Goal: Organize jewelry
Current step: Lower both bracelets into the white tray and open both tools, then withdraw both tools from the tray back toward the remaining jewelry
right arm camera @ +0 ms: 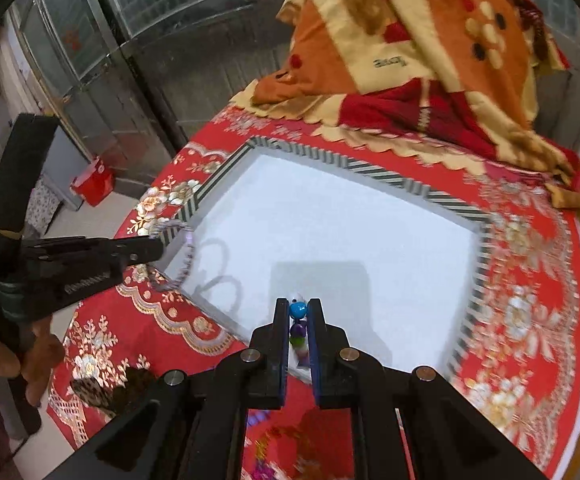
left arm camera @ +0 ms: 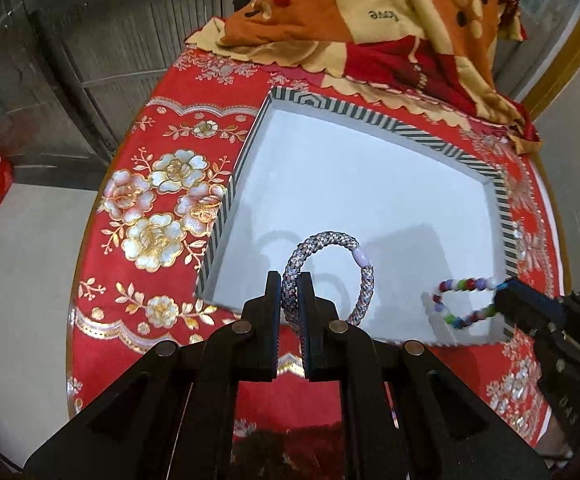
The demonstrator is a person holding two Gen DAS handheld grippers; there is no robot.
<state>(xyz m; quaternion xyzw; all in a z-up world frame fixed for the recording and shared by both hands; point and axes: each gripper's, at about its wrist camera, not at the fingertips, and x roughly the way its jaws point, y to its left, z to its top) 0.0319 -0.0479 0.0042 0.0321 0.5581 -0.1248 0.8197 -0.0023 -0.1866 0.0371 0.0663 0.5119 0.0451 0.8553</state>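
My left gripper (left arm camera: 290, 280) is shut on a grey braided hair band (left arm camera: 350, 248) with a pale bead, and the loop hangs over the near left corner of the white-lined tray (left arm camera: 370, 184). The same band (right arm camera: 188, 248) shows blurred at the left gripper's tip (right arm camera: 158, 246) in the right wrist view. My right gripper (right arm camera: 299, 308) is shut on a bracelet of coloured beads (right arm camera: 298, 311), held over the tray (right arm camera: 330, 216) near its front edge. In the left wrist view that bead bracelet (left arm camera: 464, 285) loops out from the right gripper (left arm camera: 500, 296).
The tray has a black-and-white striped rim (left arm camera: 430, 138) and lies on a round table under a red floral cloth (left arm camera: 158, 184). A heaped orange and red blanket (left arm camera: 390, 20) covers the table's far side. A red box (right arm camera: 92, 186) stands on the floor at left.
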